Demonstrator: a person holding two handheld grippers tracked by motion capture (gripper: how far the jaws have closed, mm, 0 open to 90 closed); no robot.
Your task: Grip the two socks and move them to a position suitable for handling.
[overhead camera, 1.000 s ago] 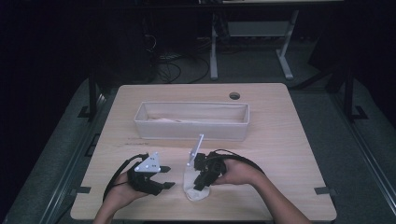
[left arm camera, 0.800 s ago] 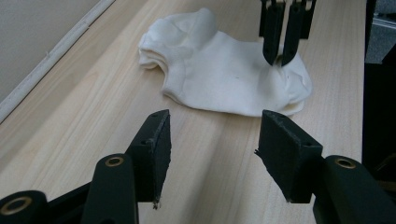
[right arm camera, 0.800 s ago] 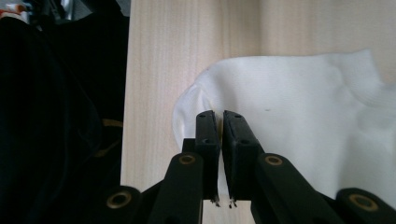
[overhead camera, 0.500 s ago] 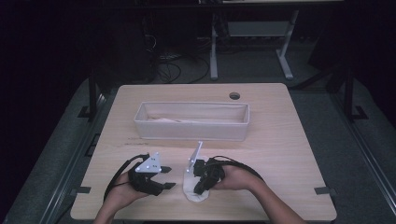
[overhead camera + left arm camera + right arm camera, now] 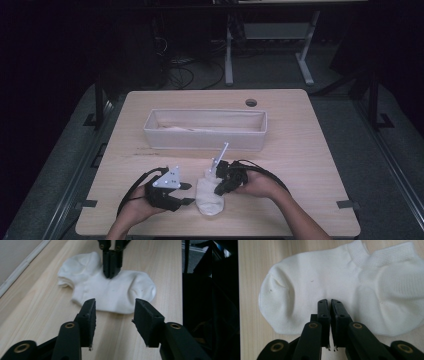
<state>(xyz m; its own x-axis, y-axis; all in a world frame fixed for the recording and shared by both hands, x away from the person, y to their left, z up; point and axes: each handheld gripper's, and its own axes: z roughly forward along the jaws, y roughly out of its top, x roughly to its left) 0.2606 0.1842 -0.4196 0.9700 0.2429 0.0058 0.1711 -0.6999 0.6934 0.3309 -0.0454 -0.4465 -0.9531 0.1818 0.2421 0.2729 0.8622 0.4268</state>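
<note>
Moved: right gripper [image 5: 219,189] has dropped from above the sock [image 5: 209,196] onto its middle since the earlier frame, and its jaws have just been closing; left gripper [image 5: 187,193] has kept its place, its jaws have just been closing too.
Right gripper: jaws drawn nearly together, tips pressed down on the sock's middle [image 5: 329,302]; a pinch of cloth between them cannot be made out.
Left gripper: jaws [image 5: 113,315] half apart, nothing between them, pointed at the sock's near edge but short of it.
Sock: white ankle sock [image 5: 107,290], lying flat on the table [image 5: 310,150] near the front edge, between the two grippers; cuff end rumpled, toe end rounded.
Bin: long white bin [image 5: 205,130] across the table's middle, well behind the sock, apart from it.
Hands: both come in from the bottom of the high view, left hand [image 5: 142,205] left of the sock, right hand [image 5: 260,185] right of it.
</note>
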